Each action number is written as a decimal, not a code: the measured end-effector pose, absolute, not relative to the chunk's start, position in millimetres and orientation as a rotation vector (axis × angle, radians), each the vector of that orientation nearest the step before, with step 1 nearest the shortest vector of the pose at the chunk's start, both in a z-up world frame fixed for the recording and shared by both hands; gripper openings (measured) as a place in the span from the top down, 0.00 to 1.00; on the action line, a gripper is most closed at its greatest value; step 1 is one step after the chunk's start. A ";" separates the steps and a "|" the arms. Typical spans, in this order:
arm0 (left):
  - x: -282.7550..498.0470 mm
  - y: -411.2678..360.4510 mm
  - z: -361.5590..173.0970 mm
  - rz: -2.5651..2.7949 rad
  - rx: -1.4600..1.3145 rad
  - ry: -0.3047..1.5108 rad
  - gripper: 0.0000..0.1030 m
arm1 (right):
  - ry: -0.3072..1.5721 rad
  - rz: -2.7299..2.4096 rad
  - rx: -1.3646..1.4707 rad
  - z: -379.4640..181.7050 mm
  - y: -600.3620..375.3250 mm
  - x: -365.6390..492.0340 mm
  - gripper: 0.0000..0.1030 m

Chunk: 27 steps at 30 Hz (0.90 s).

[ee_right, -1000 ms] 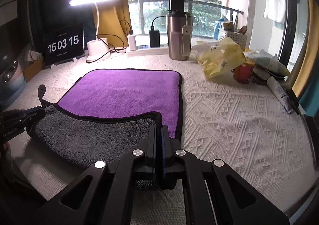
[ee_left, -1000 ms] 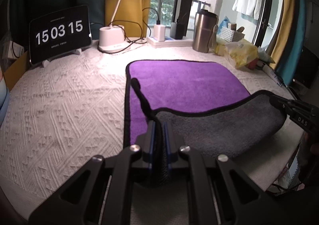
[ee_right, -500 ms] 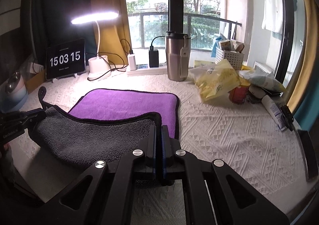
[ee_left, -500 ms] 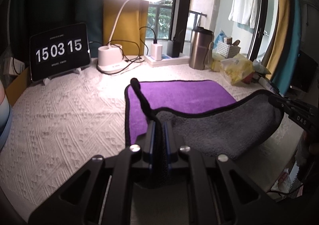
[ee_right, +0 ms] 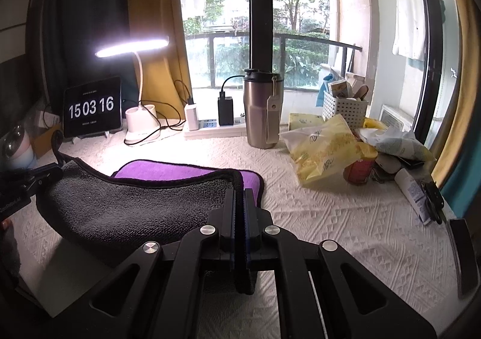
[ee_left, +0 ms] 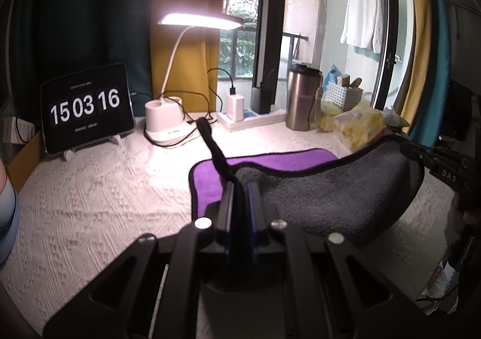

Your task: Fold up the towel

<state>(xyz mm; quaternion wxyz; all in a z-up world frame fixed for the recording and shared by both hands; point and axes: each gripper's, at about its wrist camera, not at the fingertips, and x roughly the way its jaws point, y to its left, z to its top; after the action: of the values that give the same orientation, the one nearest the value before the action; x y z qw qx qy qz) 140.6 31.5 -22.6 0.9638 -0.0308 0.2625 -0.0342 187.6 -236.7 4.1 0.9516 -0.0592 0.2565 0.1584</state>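
Observation:
The towel (ee_left: 330, 197) is purple on top and grey underneath, with black trim. Its near edge is lifted off the white table, grey side facing me, while the far purple part (ee_right: 168, 169) still lies flat. My left gripper (ee_left: 239, 188) is shut on the near left corner, whose black hanging loop (ee_left: 210, 140) sticks up. My right gripper (ee_right: 239, 193) is shut on the near right corner. Each gripper shows in the other's view, the right (ee_left: 421, 155) and the left (ee_right: 45, 173), holding the opposite corner.
At the back stand a clock tablet (ee_left: 87, 107), a lit desk lamp (ee_left: 168, 125), a power strip with chargers (ee_right: 210, 124) and a steel tumbler (ee_right: 261, 110). Yellow bags (ee_right: 321, 149), a can, a tube and a white basket (ee_right: 344, 106) crowd the right side.
Both grippers have risen and carried the towel's near edge up and toward the far side. Less of the purple face shows. The clock went from 15:03:15 to 15:03:16.

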 end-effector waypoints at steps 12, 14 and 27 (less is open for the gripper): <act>166.6 34.4 -15.6 -0.034 -0.042 0.470 0.91 | 0.484 0.311 -0.132 9.2 -231.1 221.1 0.95; 171.7 35.3 -16.0 -0.025 -0.034 0.466 0.91 | 0.482 0.310 -0.136 8.3 -229.0 226.1 0.95; 210.8 38.2 -25.7 0.007 0.001 0.454 0.91 | 0.503 0.307 -0.156 -2.6 -216.9 269.3 0.95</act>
<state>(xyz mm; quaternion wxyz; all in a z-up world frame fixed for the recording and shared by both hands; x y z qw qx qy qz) 210.8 38.2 -25.7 0.9743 0.0005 0.2251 0.0035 269.3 -216.9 -2.6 0.9538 -0.0770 0.2478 0.1512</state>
